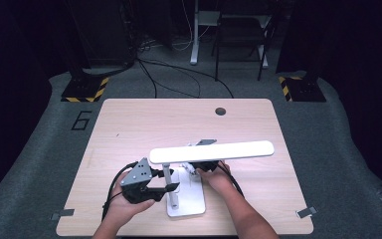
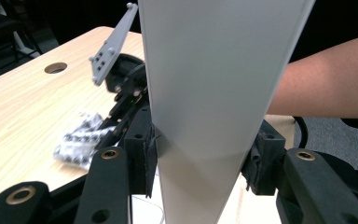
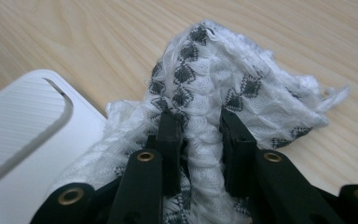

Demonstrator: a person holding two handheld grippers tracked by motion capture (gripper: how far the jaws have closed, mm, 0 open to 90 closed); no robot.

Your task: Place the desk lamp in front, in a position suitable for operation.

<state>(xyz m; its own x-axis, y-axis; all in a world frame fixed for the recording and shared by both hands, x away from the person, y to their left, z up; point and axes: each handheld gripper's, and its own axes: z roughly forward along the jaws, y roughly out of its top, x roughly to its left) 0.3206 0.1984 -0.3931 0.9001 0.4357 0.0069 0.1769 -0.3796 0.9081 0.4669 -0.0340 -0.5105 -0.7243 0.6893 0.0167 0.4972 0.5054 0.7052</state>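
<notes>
A white desk lamp stands near the table's front edge, with a flat square base (image 1: 191, 201), a thin stem (image 1: 168, 180) and a long light bar (image 1: 211, 151) lying level above. My left gripper (image 1: 171, 188) is shut on the stem (image 2: 205, 93), both pads pressed against its sides. My right gripper (image 3: 198, 128) is shut on a bunched white cloth with black diamond marks (image 3: 214, 79). The cloth rests on the wood and laps onto a corner of the base (image 3: 23, 121). From above, the right gripper (image 1: 199, 167) sits under the light bar, just behind the base.
The light wood table (image 1: 129, 124) has a round cable hole (image 1: 221, 111) at the back. The light bar overhangs the right hand. The person's right forearm (image 2: 326, 79) crosses behind the stem. Beyond the table, cables and metal legs are on a dark floor.
</notes>
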